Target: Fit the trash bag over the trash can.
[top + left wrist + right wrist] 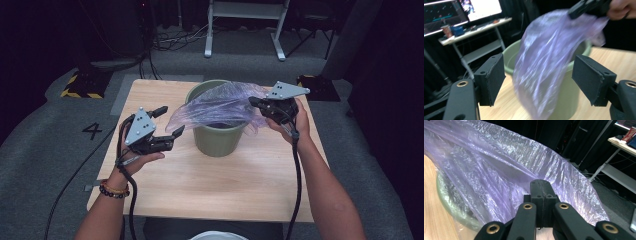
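Note:
A green bucket stands at the middle of the wooden table. A thin purple plastic bag is stretched over its mouth. My right gripper is shut on the bag's right edge above the rim, and the film spreads away from its pressed jaws. My left gripper is open just left of the bucket, by the bag's loose left end. In its own view the bag hangs between the wide pads without touching them, in front of the bucket.
A white-legged desk stands beyond the table, with lit monitors on it. On the grey floor at the left are a "4" marking and a yellow-black striped base. A white rim shows at the near edge.

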### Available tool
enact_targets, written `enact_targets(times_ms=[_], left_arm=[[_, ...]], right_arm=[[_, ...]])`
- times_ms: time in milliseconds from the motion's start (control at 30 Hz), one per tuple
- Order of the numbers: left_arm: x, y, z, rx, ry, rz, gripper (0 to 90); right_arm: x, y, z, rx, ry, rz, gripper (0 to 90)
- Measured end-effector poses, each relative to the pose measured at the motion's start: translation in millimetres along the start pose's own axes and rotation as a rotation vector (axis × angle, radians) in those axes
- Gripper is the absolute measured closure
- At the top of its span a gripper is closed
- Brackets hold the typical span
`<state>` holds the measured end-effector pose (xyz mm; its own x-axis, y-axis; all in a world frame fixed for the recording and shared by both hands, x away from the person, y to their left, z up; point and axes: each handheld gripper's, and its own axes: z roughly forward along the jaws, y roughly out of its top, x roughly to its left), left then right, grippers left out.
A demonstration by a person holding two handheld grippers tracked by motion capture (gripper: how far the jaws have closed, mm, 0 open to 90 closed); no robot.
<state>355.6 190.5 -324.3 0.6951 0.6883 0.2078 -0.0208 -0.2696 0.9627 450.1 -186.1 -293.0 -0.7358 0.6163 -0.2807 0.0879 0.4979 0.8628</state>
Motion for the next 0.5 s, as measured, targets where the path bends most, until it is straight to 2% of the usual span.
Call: enact_targets(times_ms=[67,133,167,200,233,267,367,400,500], left_arm=[[0.5,1.0,-7.4,-0.029,-0.017,-0.018,26.1],[0.1,1.6,-13.0,-0.044,-0.005,-0.023,26.0],[0.1,1.7,-15.5,-0.052,-0.013,-0.024,25.9],[-0.4,1.7,-17.8,-0.06,-0.047,-0.029,26.4],[-3.4,2.1,-19.4,-0.064,-0.075,-0.011,28.8],[-9.1,2.8,-19.8,-0.058,-0.077,0.017,29.7],[-25.7,3.0,-14.4,-0.01,-0.149,0.092,34.6],[-30.6,1.8,-9.8,0.008,-0.149,0.113,34.6],[-40.1,-5.1,8.8,0.102,-0.15,0.173,38.0]], right_arm=[[2.9,2.6,-0.5,0.01,-0.013,-0.006,90.0],[5.0,4.6,-0.9,0.015,-0.017,-0.015,90.0],[5.7,5.5,-1.0,0.02,-0.022,-0.016,90.0],[6.1,6.3,-0.9,0.025,-0.028,-0.014,90.0],[6.1,7.1,-0.9,0.027,-0.032,-0.012,90.0],[5.9,7.9,-0.7,0.027,-0.032,-0.009,90.0],[6.5,10.7,0.7,0.035,-0.034,-0.003,90.0],[6.8,11.5,1.6,0.038,-0.035,-0.004,90.0],[7.1,12.7,5.1,0.052,-0.028,-0.002,90.0]])
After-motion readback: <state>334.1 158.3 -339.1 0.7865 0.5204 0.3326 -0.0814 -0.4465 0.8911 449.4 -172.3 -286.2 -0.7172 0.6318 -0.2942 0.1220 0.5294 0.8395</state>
